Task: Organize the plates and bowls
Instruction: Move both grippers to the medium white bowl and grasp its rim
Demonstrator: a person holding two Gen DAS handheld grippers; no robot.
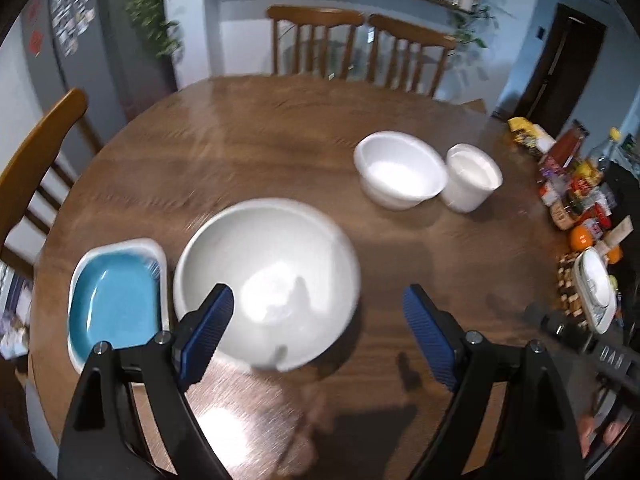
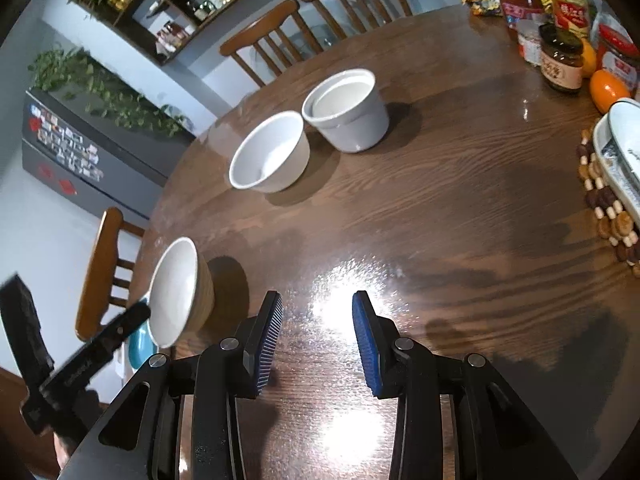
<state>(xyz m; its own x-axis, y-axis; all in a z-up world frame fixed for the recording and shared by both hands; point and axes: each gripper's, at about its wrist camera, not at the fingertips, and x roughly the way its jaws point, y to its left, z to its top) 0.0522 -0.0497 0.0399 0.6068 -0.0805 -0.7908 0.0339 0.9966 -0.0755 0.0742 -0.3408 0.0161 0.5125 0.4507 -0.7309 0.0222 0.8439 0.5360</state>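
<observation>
Two wrist views above table (image 1: 280,128) (shared)

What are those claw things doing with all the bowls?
A person is tidying dishes on a round wooden table, a claw in each hand. Right now both hold nothing. The left claw hovers wide open over the big white bowl, beside a blue plate. The right claw is open above bare table. Two smaller white bowls wait farther back.

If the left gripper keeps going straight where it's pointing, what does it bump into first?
Most likely the big white bowl. The left gripper points down at its near right side, jaws open and empty. Depth is unclear, so it might hit the wooden table just beside it instead.
</observation>
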